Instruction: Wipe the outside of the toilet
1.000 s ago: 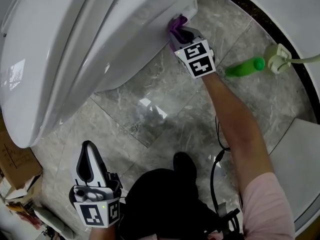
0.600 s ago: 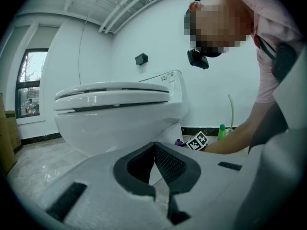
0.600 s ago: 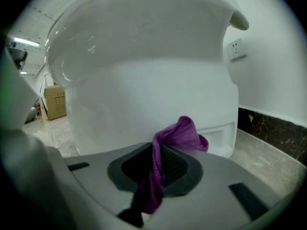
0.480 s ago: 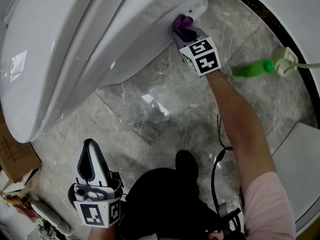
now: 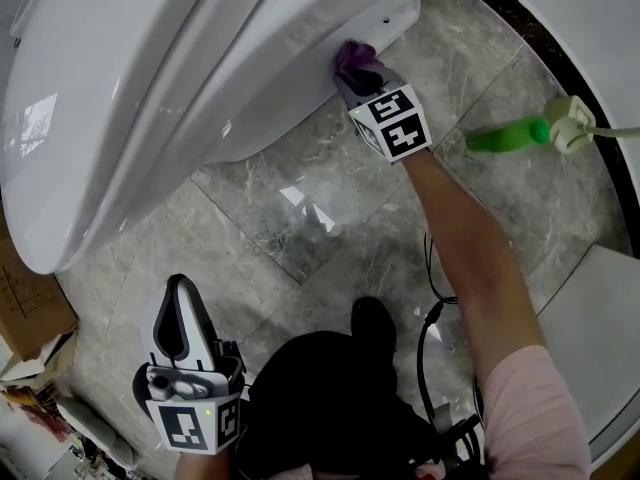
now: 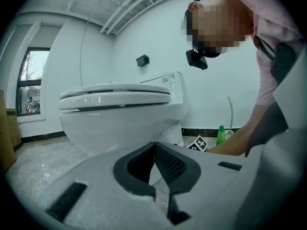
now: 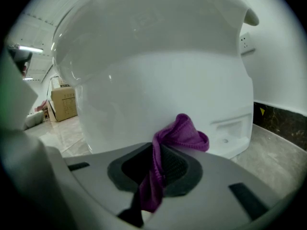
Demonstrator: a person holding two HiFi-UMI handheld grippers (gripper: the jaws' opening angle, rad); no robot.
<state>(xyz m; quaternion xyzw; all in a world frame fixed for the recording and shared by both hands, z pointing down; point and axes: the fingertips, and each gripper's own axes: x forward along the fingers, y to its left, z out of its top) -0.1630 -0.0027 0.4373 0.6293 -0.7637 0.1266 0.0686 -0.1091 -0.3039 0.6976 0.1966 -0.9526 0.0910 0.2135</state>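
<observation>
Right tool [image 5: 352,76]: against lower side of glossy white ceramic toilet [image 5: 150,88], clamped on crumpled purple cloth [image 7: 184,133] touching it. Left tool [image 5: 180,313]: pinched together, empty, above grey marble floor [image 5: 300,228].

Location type: a toilet room, apparently unfinished or in use for storage.

Identifying features:
- A white floor-standing toilet [image 5: 150,88] with its lid closed occupies most of the head view.
- The floor [image 5: 300,228] is laid with large glossy grey marble-pattern tiles.
- White walls [image 6: 144,32] meet the floor at a dark stone skirting [image 7: 280,123].
- A wall socket [image 7: 245,42] sits beside the toilet.
- A green bottle [image 5: 505,135] lies on the floor next to a white hose fitting [image 5: 568,123].
- Cardboard boxes [image 7: 63,102] stand on the floor beyond the toilet.
- A window [image 6: 29,87] is set in the far wall.
</observation>
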